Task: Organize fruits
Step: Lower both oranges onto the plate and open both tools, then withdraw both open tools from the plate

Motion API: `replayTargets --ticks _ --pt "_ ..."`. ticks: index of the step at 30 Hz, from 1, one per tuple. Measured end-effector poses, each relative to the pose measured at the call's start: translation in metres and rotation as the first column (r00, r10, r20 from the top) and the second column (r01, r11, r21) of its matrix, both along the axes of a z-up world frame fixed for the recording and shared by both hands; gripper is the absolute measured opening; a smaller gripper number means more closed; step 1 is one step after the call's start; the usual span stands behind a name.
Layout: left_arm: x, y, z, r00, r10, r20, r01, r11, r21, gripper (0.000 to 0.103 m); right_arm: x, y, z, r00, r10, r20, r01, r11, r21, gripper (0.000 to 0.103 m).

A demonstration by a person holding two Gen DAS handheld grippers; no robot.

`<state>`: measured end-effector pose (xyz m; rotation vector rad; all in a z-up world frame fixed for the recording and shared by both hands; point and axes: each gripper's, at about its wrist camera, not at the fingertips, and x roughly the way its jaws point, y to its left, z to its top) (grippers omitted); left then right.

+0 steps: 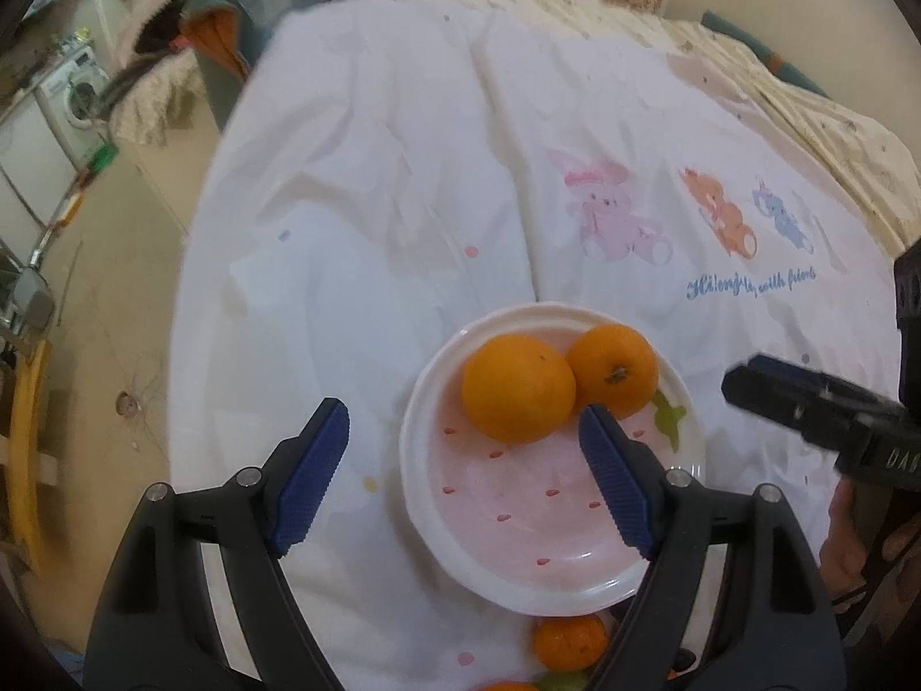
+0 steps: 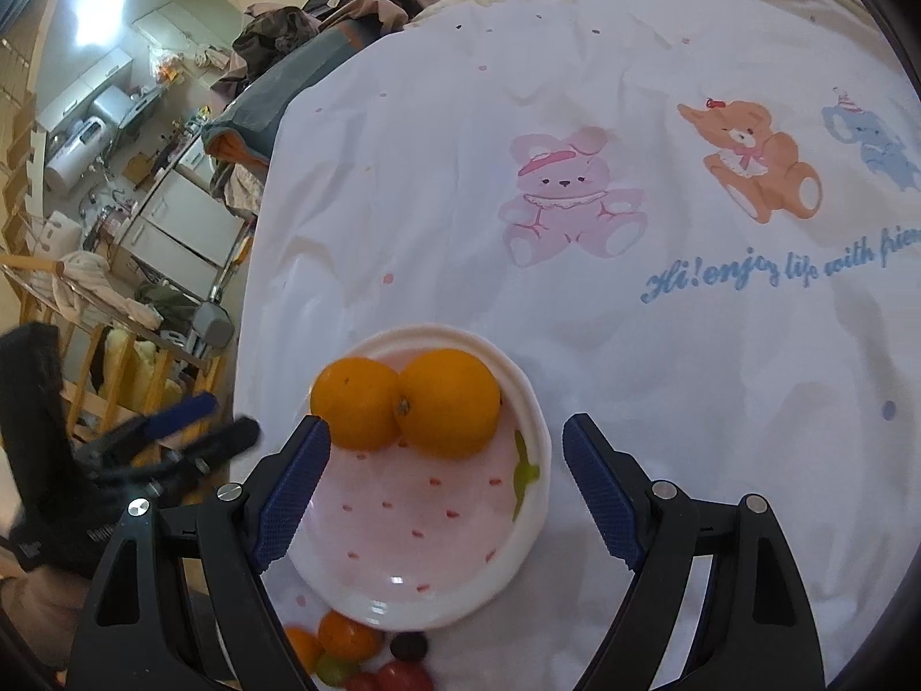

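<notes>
We find both tools empty above the bed. The left gripper [image 1: 463, 475] holds its fingers well apart with nothing between them; the right gripper [image 2: 446, 486] likewise stands wide and holds nothing. Two oranges [image 2: 406, 403] sit touching each other at the far side of the strawberry-patterned plate [image 2: 532, 495], which rests on the white bedsheet [image 2: 460, 173]. Near the plate's near rim, a small orange [image 2: 348, 633], a dark fruit [image 2: 410, 645], a green fruit [image 2: 332, 668] and red fruit [image 2: 403, 676] lie loose on the sheet.

We judge the main risks as follows. The soft sheet gives the plate poor footing, so a nudge on its rim could tip it and roll the oranges off. The loose fruits lie close together; closing on one may scatter the others. The two grippers work near each other and could collide.
</notes>
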<state>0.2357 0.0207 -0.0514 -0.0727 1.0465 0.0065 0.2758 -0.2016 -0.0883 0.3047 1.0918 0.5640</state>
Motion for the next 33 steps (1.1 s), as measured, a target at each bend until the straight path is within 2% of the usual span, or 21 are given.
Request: replayTargets --ticks 3,9,18,22,25,27,29,33 --pt "-0.009 -0.001 0.006 1.0 0.0 0.028 -0.001 1.0 0.018 0.08 -0.01 -0.005 0.004 1.0 -0.012 0.016 0.012 1.0 -0.011 0.085" --pt "-0.03 0.002 0.008 0.998 0.049 0.037 -0.049 0.999 0.003 0.08 -0.031 -0.015 0.012 0.999 -0.047 0.019 0.047 0.999 -0.003 0.085" --pt "-0.061 -0.002 0.019 0.997 0.037 0.073 -0.036 0.999 -0.014 0.08 -0.069 -0.022 0.027 0.996 -0.066 0.063 0.067 0.997 -0.025 0.085" --pt "-0.084 -0.004 0.033 0.989 0.032 0.144 -0.028 0.999 -0.033 0.08 -0.085 -0.027 0.033 0.994 -0.083 0.077 0.085 0.996 -0.022 0.085" --pt "-0.098 -0.003 0.039 0.986 0.04 0.163 -0.032 0.998 -0.049 0.08 -0.098 -0.031 0.038 0.992 -0.096 0.083 0.098 0.995 -0.013 0.085" --pt "-0.105 -0.002 0.038 0.987 0.045 0.157 -0.036 0.997 -0.062 0.082 -0.108 -0.033 0.04 0.991 -0.103 0.084 0.104 0.995 -0.006 0.085" --pt "-0.11 0.0 0.036 0.989 0.047 0.142 -0.033 0.994 -0.1 0.093 -0.119 -0.035 0.042 0.991 -0.104 0.083 0.105 0.994 -0.01 0.085" --pt "-0.121 -0.003 0.032 0.992 0.043 0.123 -0.029 0.993 -0.114 0.097 -0.137 -0.035 0.042 0.99 -0.114 0.082 0.117 0.993 -0.023 0.086"
